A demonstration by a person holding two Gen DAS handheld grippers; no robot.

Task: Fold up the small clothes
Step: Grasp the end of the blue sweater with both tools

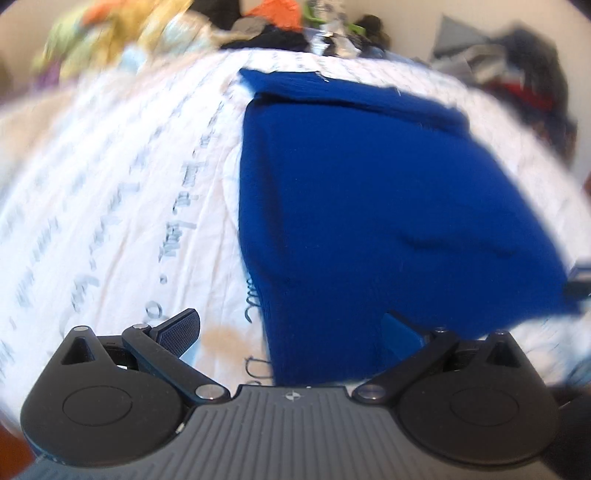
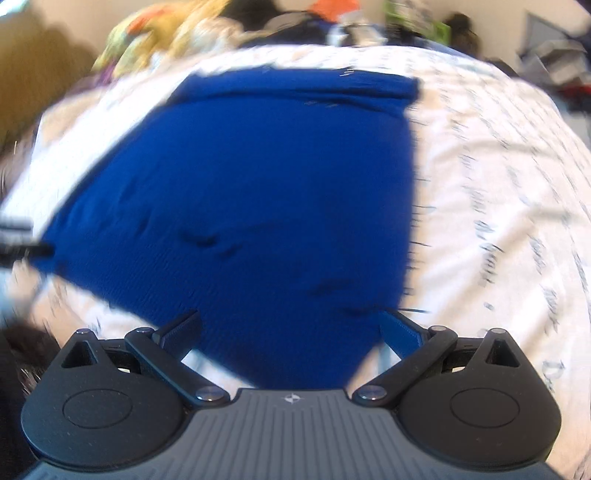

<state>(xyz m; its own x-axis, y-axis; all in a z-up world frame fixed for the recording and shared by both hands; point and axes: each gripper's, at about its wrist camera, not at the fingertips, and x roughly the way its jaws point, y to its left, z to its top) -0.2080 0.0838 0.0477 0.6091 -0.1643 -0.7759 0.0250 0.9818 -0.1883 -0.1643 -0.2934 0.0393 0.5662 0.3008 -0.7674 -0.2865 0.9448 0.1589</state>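
Your blue garment (image 1: 369, 192) lay flat on the bed sheet (image 1: 110, 206), white with grey script, its far edge turned over in a band. Your left gripper (image 1: 291, 332) stood at the garment's near left edge, jaws spread wide and holding nothing. Your right gripper (image 2: 291, 332) stood at the near right edge, jaws equally wide. Only the left view showed the dark clothes pile (image 1: 524, 81) at far right; the right view showed the yellow patterned heap (image 2: 155, 40) more fully. Both views were blurred.

White script-printed bedsheet (image 1: 122, 206) (blurred), blue garment (image 2: 240, 206) flat upon it, clothes pile (image 1: 110, 33) behind.
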